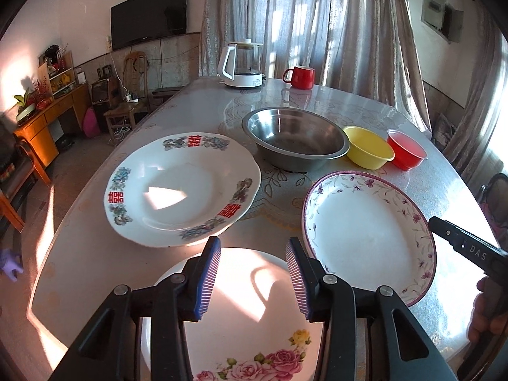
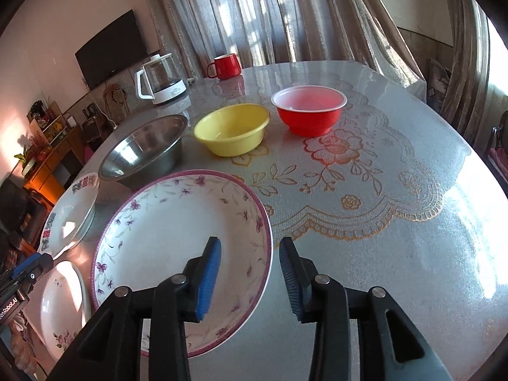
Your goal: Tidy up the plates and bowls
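My left gripper [image 1: 253, 247] stands open above a white rose-patterned plate [image 1: 235, 301] at the table's near edge, with nothing between its fingers. Ahead on the left lies a white plate with red characters [image 1: 177, 187]. My right gripper [image 2: 250, 247] is open over the right rim of a deep plate with purple flowers [image 2: 177, 222]; the rim runs below the gap and the pads do not press it. Behind the plates stand a steel bowl [image 2: 146, 149], a yellow bowl [image 2: 231, 128] and a red bowl [image 2: 308, 111] in a row.
A glass kettle [image 1: 243, 63] and a red mug [image 1: 300, 77] stand at the far edge of the table [image 2: 397, 254]. Curtains hang behind them. The floor on the left holds wooden chairs and a cabinet. A hand grips the right tool at the left wrist view's right edge.
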